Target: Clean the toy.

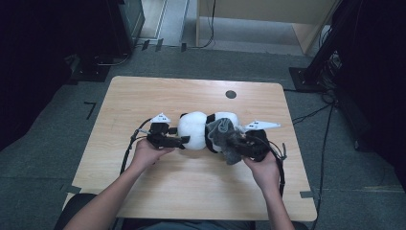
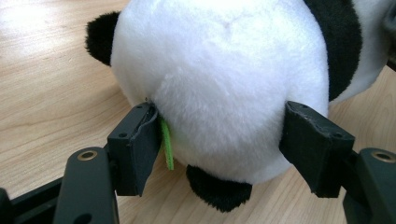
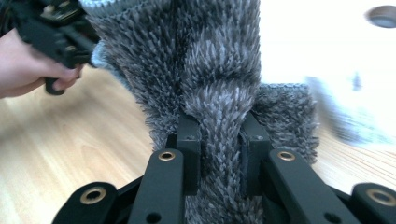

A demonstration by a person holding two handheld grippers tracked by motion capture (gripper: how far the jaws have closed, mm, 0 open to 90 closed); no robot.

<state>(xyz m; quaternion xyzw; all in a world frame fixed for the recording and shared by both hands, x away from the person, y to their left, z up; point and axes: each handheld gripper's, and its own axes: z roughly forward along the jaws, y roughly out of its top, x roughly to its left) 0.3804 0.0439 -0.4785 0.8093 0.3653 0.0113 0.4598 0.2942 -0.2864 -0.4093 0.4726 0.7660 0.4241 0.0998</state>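
Steadily now: dressing the plush panda [image 1: 201,130] in the grey fuzzy garment [image 1: 226,136].

My left hand-held gripper [image 2: 236,147] clamps the panda's white head on the desk [image 1: 143,96], jaws pressed into the fur, toy at 12 o'clock from it. My right hand-held gripper [image 3: 220,154] pinches a fold of the garment, which runs up toward 12 o'clock over the body. I'd hold the head firm and draw the cloth evenly toward 9 o'clock without losing the fold.

The panda toy [image 2: 224,79] is soft, fluffy plush; the grey cloth [image 3: 215,70] is shaggy and rough; the table [image 1: 143,96] is smooth, matt wood.
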